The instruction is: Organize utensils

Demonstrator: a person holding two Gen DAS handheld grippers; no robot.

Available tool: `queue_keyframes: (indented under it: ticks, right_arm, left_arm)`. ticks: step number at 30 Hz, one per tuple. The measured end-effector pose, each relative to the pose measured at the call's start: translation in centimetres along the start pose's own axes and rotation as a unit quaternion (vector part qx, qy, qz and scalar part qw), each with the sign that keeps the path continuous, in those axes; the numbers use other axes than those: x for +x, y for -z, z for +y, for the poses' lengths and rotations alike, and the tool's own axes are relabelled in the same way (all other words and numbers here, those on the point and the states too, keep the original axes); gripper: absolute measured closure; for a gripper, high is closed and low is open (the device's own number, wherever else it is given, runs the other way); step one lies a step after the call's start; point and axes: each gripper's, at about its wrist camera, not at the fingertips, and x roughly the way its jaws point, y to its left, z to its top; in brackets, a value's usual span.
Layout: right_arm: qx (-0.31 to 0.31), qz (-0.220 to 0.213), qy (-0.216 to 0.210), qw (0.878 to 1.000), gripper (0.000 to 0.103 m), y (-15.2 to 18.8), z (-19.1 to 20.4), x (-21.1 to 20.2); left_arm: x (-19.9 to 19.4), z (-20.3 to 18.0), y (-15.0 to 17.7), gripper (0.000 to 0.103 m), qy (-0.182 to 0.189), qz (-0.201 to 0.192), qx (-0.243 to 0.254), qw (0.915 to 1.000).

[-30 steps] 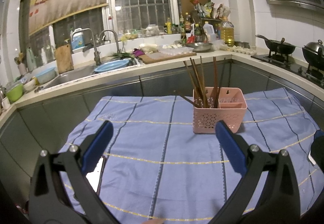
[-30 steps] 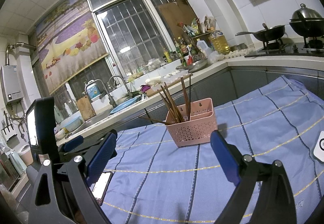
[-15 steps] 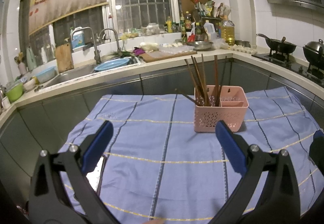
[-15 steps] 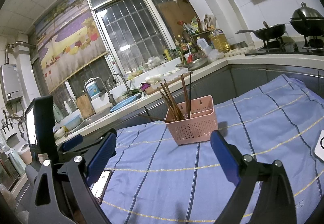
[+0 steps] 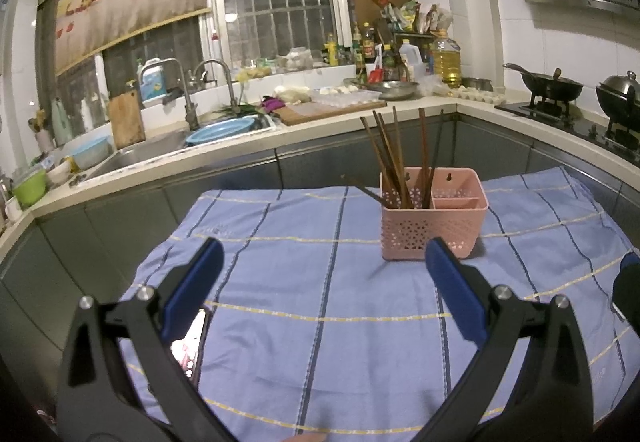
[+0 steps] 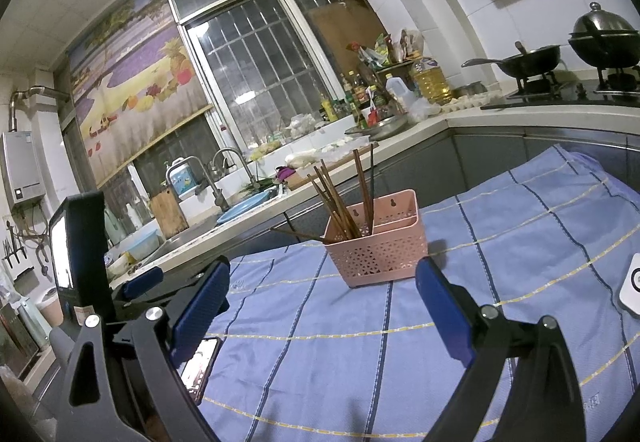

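A pink perforated utensil basket [image 5: 434, 228] stands on the blue checked tablecloth [image 5: 304, 282]; it also shows in the right wrist view [image 6: 378, 250]. Several brown chopsticks [image 5: 394, 158] stand in its left compartment, one leaning low to the left; they show in the right wrist view too [image 6: 340, 198]. The right compartment looks empty. My left gripper [image 5: 320, 266] is open and empty, well in front of the basket. My right gripper [image 6: 324, 290] is open and empty, in front of the basket. The left gripper's body [image 6: 136, 282] shows at the left of the right wrist view.
A phone [image 5: 192, 342] lies on the cloth at the near left. A white device [image 6: 630, 286] lies at the right edge. Behind the table run a counter with a sink [image 5: 160, 146], a cutting board [image 5: 320, 110], bottles, and a stove with pans [image 5: 552, 86].
Both views have shifted slightly; the basket sits a little further right in the left wrist view. Both grippers stay open and empty.
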Motion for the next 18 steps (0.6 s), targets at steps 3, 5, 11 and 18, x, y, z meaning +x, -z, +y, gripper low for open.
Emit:
queue_keyframes:
  ticks: [3,5,11,18]
  right_arm:
    - [0.000,0.001,0.000,1.000,0.010,0.13,-0.10,-0.25]
    - [0.000,0.000,0.000,1.000,0.010,0.15,-0.11,-0.24]
    - [0.000,0.000,0.000,1.000,0.010,0.21,-0.15,-0.25]
    - [0.000,-0.001,-0.001,1.000,0.010,0.24,-0.19,-0.26]
  left_arm:
    - [0.03,-0.01,-0.04,0.006,-0.003,-0.001,0.002,1.0000]
    - [0.04,-0.25,-0.08,0.006,-0.003,-0.001,0.003,1.0000]
    - [0.02,-0.30,-0.06,0.006,-0.003,-0.001,0.004,1.0000]
    - [0.00,-0.30,-0.06,0.006,-0.003,-0.002,0.004,1.0000]
